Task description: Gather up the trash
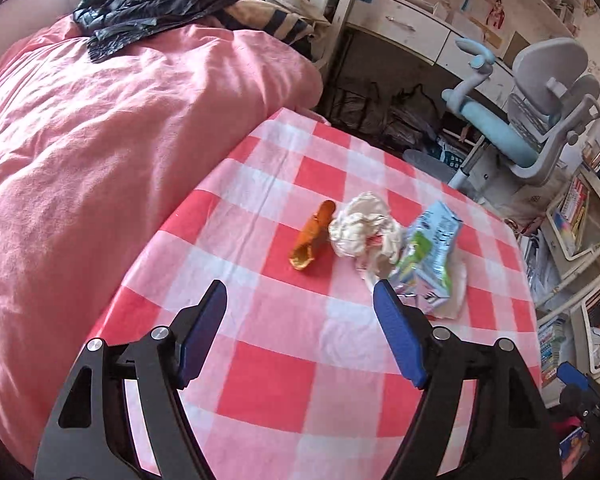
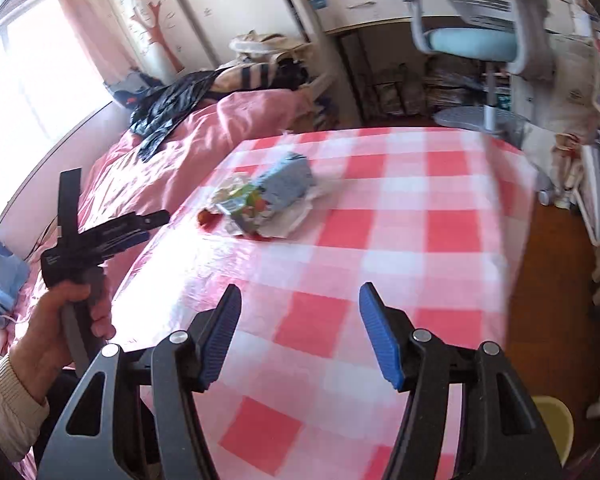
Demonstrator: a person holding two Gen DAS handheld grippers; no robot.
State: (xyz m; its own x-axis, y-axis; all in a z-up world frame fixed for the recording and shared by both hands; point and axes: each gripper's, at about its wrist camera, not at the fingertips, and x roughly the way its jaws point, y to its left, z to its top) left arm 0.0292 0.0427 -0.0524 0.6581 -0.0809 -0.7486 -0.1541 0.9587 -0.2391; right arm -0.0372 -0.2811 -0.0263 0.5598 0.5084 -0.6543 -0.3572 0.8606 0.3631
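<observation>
Trash sits in a small heap on the checked tablecloth (image 1: 284, 364): an orange peel (image 1: 312, 236), crumpled paper (image 1: 364, 232) and a blue-green carton (image 1: 428, 252). It lies just beyond the left gripper (image 1: 300, 300), whose fingers are released and empty, carton nearest the right-hand pad. Well ahead and leftward of the right gripper (image 2: 300, 300), likewise released, lies the same heap.

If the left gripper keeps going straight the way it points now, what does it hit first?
Probably bare checked tablecloth: the open left gripper tilts down at it, nothing between its jaws. Just beyond lie the orange peel and crumpled tissue; depth is hard to judge.
</observation>
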